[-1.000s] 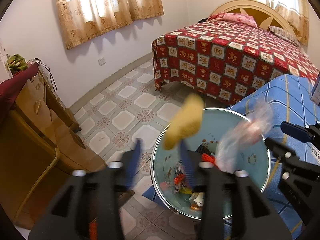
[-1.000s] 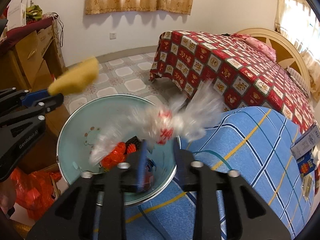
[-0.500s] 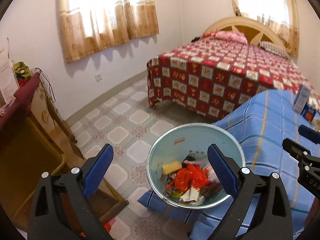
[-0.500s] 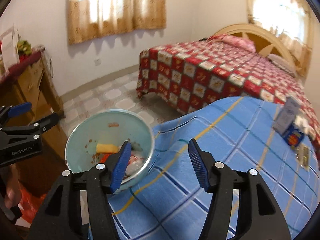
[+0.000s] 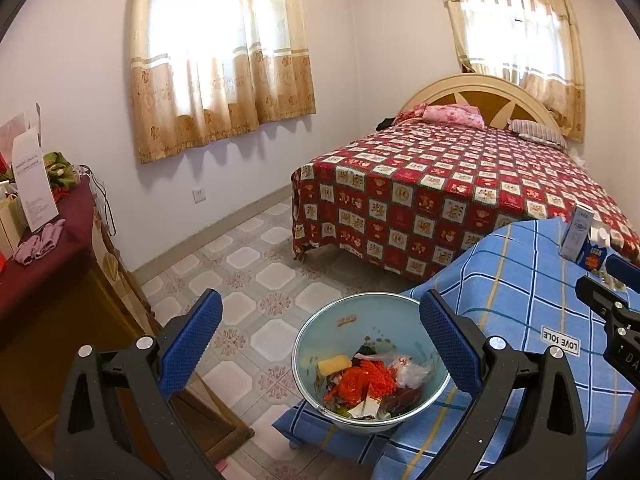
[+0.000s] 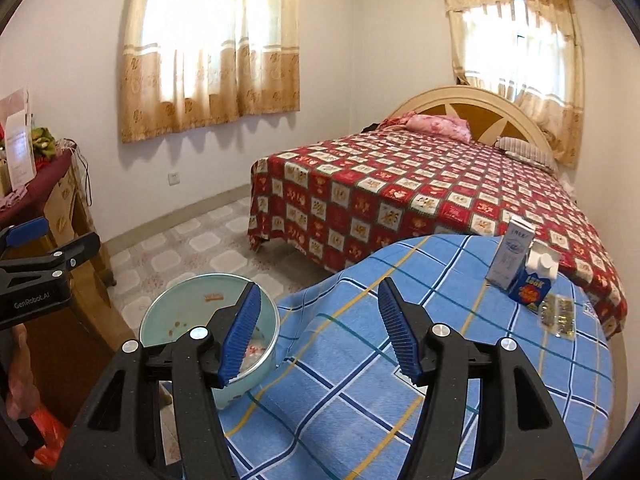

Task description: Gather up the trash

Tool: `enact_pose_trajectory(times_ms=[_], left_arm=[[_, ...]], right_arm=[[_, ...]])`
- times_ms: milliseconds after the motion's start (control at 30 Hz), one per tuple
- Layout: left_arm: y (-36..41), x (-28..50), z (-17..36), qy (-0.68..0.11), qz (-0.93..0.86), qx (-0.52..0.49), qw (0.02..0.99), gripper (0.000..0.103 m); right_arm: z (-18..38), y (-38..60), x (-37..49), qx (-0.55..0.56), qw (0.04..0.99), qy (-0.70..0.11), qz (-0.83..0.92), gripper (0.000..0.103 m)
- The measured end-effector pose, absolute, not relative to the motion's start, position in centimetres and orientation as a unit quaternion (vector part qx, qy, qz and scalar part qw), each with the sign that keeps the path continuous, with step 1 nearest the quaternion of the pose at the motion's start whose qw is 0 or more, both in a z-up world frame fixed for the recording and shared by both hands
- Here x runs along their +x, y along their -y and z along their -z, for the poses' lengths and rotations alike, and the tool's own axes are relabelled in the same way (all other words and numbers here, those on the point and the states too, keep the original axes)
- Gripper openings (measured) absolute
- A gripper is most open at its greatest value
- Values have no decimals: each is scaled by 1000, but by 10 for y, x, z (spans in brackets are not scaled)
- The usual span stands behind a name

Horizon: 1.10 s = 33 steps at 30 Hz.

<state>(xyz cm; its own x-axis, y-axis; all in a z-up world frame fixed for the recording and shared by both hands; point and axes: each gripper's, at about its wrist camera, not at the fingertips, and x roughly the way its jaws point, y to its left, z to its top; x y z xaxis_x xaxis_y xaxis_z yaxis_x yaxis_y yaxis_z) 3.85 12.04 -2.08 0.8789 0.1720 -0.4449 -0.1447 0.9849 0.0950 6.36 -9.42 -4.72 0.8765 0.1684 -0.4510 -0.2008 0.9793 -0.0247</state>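
A pale green bin [image 5: 348, 320] stands on the floor against the blue plaid table [image 5: 520, 292]. Inside lie a yellow sponge [image 5: 334, 364], an orange-red crumpled piece [image 5: 364, 380] and a clear plastic wrapper [image 5: 408, 372]. My left gripper [image 5: 320, 300] hangs above the bin, its jaws opening wide with nothing between them. My right gripper [image 6: 319, 286] is open and empty over the table edge, with the bin [image 6: 192, 304] below to its left. Further along the table stand a white carton [image 6: 512, 256], a blue carton [image 6: 534, 284] and a foil packet [image 6: 556, 316].
A bed with a red patterned quilt [image 5: 440, 184] fills the far right. A wooden cabinet with a maroon cloth [image 5: 48, 280] stands at the left. Tiled floor [image 5: 248, 256] lies between them. A red bag [image 6: 48, 432] sits on the floor beside a person's hand [image 6: 20, 380].
The yellow sponge and the clear wrapper, in mid-air a second ago, now lie in the bin. Both grippers have opened wider and risen away from the bin.
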Motion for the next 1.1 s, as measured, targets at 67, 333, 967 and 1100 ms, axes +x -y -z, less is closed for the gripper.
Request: enact_pose_trajectory(times_ms=[67,333,967,1100], left_arm=[[-120,38,20,-231,-82,29,969,97],[-121,36,19,-231,-85,29,969,97],[-122,36,20,-232,-86,31,968,97],[-124,36,23,-233,-88,33,968,97]], right_arm=[[44,96,60,-34,968,-228,-95,61],[40,99,56,-34,968,-228,-95,62],[38,101,55,-33,969,-227,-95,63],[39,101,54,-33,968,-228,-95,63]])
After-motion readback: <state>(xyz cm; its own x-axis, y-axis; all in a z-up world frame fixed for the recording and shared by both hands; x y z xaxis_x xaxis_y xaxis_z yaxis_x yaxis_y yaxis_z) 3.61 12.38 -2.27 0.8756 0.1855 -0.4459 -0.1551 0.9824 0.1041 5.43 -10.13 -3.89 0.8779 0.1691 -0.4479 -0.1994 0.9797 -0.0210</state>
